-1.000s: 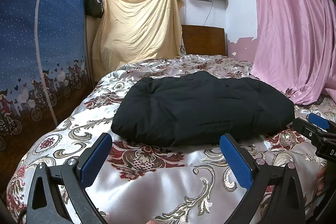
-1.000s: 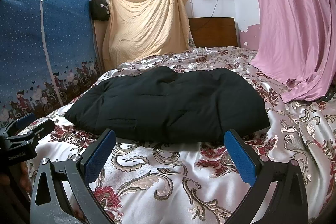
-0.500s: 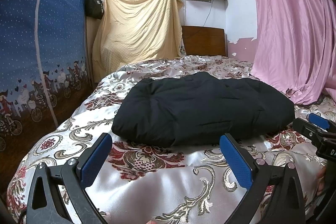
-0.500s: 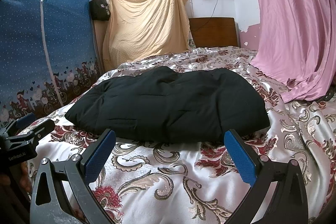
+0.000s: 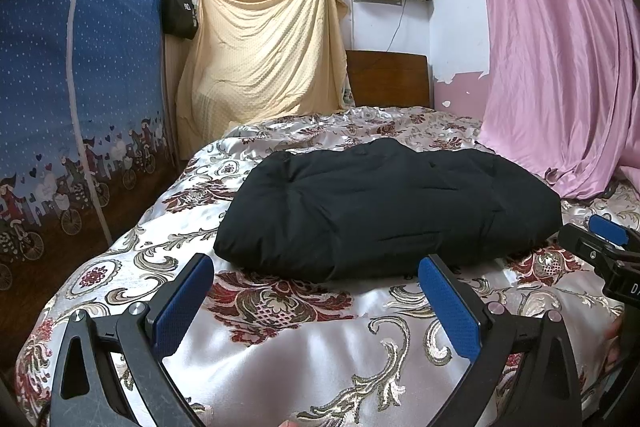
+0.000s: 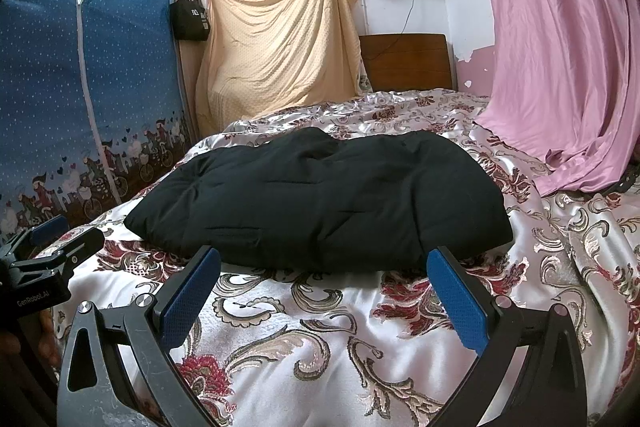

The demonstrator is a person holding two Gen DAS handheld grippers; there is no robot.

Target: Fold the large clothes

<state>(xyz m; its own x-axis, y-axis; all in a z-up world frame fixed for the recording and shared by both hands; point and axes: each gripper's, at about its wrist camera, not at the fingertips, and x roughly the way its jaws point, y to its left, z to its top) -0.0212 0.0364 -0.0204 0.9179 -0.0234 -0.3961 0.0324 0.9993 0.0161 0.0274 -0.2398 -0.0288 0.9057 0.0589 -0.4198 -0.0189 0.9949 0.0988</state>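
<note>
On your floral satin bedspread (image 5: 280, 355): one folded black padded coat (image 5: 384, 207), long axis left to right. Your left gripper (image 5: 316, 291) and right gripper (image 6: 324, 287): jaws spread wide, empty, just short of its near edge.

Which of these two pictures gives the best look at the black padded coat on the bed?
The right wrist view: the black coat sits centred, showing both ends and its whole front edge. The left wrist view shows the same coat off to the right, with its right end close to the other gripper.
</note>
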